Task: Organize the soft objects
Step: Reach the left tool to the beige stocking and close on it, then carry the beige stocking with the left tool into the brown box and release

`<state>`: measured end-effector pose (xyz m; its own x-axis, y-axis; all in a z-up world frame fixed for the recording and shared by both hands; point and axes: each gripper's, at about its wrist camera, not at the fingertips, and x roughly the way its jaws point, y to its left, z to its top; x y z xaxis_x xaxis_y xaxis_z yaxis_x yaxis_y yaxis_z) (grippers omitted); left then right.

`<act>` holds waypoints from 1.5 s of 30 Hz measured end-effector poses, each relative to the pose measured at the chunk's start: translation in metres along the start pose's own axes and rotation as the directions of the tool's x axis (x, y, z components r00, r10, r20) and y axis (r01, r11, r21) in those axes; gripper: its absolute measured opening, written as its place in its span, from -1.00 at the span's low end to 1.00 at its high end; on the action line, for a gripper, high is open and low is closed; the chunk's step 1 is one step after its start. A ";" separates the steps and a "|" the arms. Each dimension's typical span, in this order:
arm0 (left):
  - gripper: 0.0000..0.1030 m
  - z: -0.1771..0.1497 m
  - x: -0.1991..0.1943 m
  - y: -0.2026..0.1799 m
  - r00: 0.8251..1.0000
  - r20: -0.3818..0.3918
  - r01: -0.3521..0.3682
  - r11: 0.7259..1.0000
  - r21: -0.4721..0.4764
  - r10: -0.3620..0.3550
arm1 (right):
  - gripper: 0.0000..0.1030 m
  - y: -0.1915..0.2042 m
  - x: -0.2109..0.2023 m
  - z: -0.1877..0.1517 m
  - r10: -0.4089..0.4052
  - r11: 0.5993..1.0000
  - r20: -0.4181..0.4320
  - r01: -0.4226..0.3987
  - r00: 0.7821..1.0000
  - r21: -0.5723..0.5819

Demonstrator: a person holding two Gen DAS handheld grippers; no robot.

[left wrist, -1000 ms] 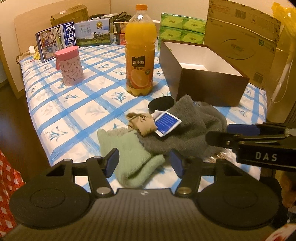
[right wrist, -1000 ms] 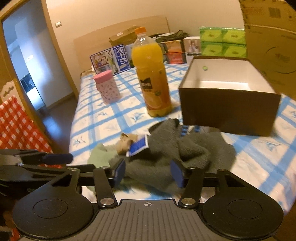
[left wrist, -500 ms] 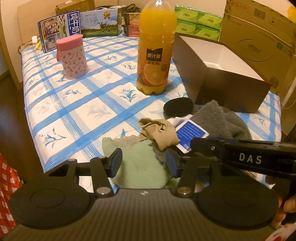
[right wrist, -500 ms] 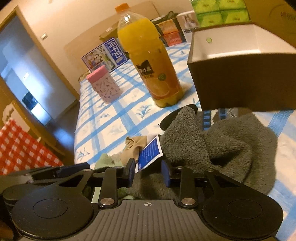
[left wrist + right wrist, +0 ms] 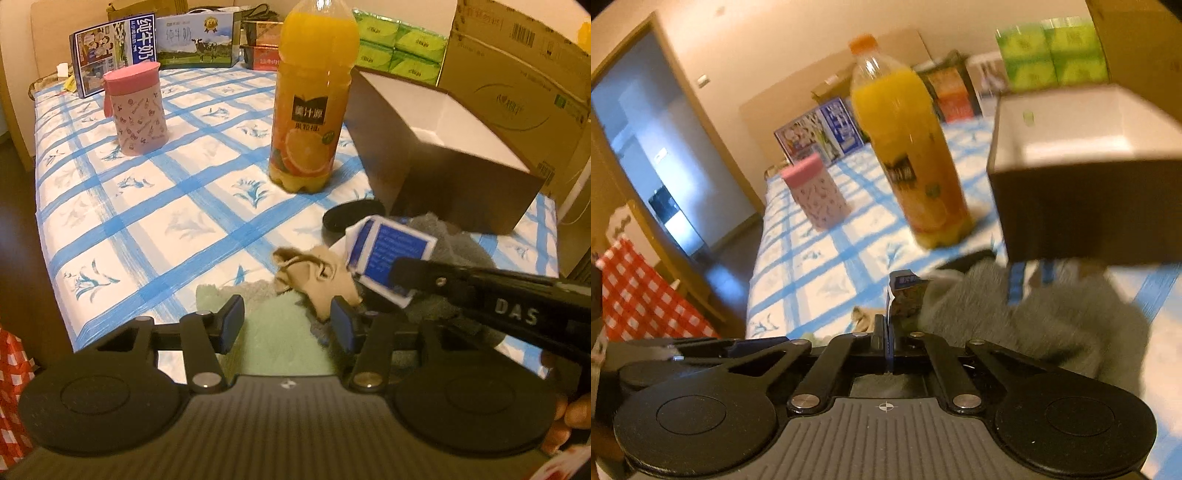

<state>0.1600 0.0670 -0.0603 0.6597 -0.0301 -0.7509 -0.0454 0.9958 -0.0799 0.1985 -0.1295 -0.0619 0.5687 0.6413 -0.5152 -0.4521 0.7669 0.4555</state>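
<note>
While my right claw [image 5: 888, 334] has just been closing, its jaws now stand together on the near edge of the blue-and-white card [image 5: 388, 256], which is attached to the tan sock [image 5: 317, 278]; the card rises edge-on from between the pads in the right wrist view. My left claw [image 5: 288, 325] stands apart over the green cloth [image 5: 280, 339], pressing on nothing. All soft things lie heaped at the near right of the table [image 5: 166, 206]: green cloth nearest, tan sock on its far edge, grey towel [image 5: 1015, 317] to the right, just in front of the open brown box [image 5: 443, 166]. I judge the card thin, stiff and slippery, likely to bend or tear free; the sock itself is light and limp, better pinched by its bunched middle. The towel looks bulkier and will drape; a fold near its centre seems the surest hold. The juice bottle [image 5: 314, 103] stands close behind, liable to be knocked.
</note>
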 end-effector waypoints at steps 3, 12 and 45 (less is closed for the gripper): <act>-0.05 0.005 -0.002 -0.001 1.000 0.013 0.018 1.000 -0.009 -0.018 | -1.00 -0.002 -0.008 0.005 -0.026 0.999 0.025 0.026 0.999 -0.027; 0.00 0.023 0.033 -0.014 0.998 -0.036 0.049 0.998 -0.030 -0.050 | -1.00 -0.025 -0.017 0.006 -0.090 0.996 0.028 0.090 0.996 -0.007; -0.48 0.107 -0.032 -0.075 0.956 0.207 0.206 0.978 0.041 -0.210 | -1.00 -0.073 -0.096 0.102 -0.153 0.973 0.257 0.192 0.954 -0.131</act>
<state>0.2227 0.0024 0.0396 0.7950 -0.2201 -0.5652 0.1222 0.9709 -0.2062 0.2473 -0.2495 0.0286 0.7887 0.4874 -0.3747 -0.4206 0.8723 0.2495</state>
